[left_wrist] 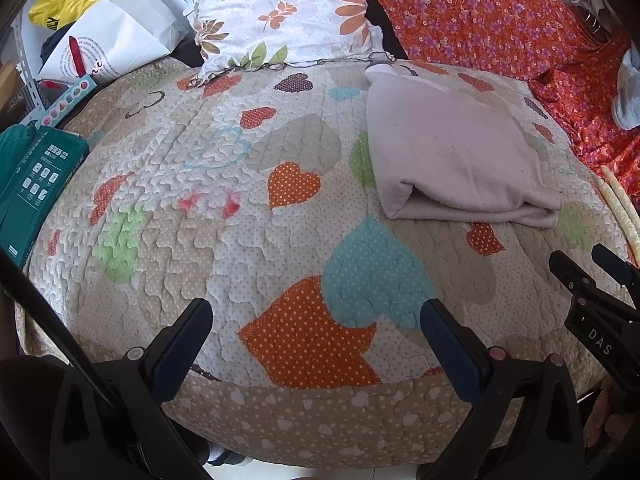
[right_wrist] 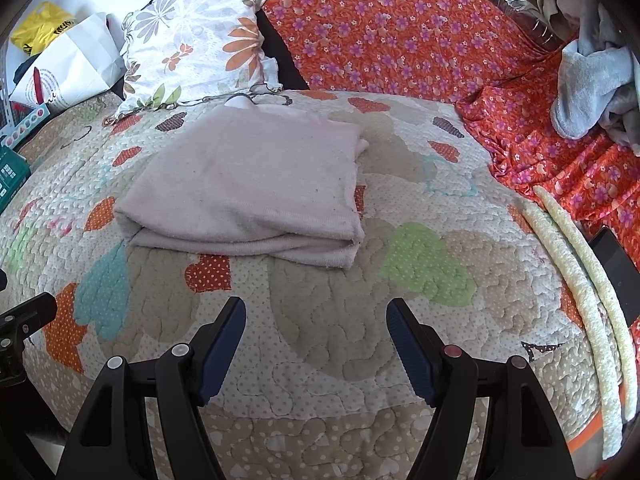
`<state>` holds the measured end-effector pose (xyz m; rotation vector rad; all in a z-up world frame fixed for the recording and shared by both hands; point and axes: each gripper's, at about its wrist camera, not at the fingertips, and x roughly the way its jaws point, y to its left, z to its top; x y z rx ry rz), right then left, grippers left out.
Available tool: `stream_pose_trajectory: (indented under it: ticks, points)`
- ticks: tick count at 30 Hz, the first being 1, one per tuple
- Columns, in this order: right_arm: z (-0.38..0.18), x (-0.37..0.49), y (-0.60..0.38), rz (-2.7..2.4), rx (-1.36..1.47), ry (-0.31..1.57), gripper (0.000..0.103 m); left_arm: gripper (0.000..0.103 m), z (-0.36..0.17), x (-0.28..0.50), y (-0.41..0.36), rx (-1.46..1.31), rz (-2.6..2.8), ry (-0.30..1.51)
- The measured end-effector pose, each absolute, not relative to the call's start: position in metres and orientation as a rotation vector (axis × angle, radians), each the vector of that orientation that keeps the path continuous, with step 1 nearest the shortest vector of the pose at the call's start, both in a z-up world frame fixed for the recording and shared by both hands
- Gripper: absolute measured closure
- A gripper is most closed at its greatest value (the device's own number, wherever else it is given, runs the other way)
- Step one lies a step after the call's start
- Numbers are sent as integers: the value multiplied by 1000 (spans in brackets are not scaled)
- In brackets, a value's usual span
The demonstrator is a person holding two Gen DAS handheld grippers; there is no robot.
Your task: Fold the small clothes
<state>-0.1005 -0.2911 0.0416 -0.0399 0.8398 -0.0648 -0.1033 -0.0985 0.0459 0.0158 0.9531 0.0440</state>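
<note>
Matt fleecy garment [right_wrist: 248, 184], stitched quilt [right_wrist: 320, 320]

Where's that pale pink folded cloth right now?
The folded pink cloth lies on the heart-patterned quilt, just in front of the floral pillow, ahead of both open grippers and touching neither.

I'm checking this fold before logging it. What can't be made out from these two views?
- Folded pale garment: its type and inner layers are hidden by its own top layer in both views.
- Grey clothes pile: cut off by the right wrist view's edge, so a count is impossible.
- White paper bag: its contents are out of sight.
- Left gripper and right gripper: their handles are cut off.
</note>
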Motion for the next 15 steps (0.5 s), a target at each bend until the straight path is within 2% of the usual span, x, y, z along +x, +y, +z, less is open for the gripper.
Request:
stream_pose_trajectory:
  ticks: [15]
  points:
    - [42, -100, -291, -63, -44, 838, 25, 0, 39, -102, -97, 2, 50, 979]
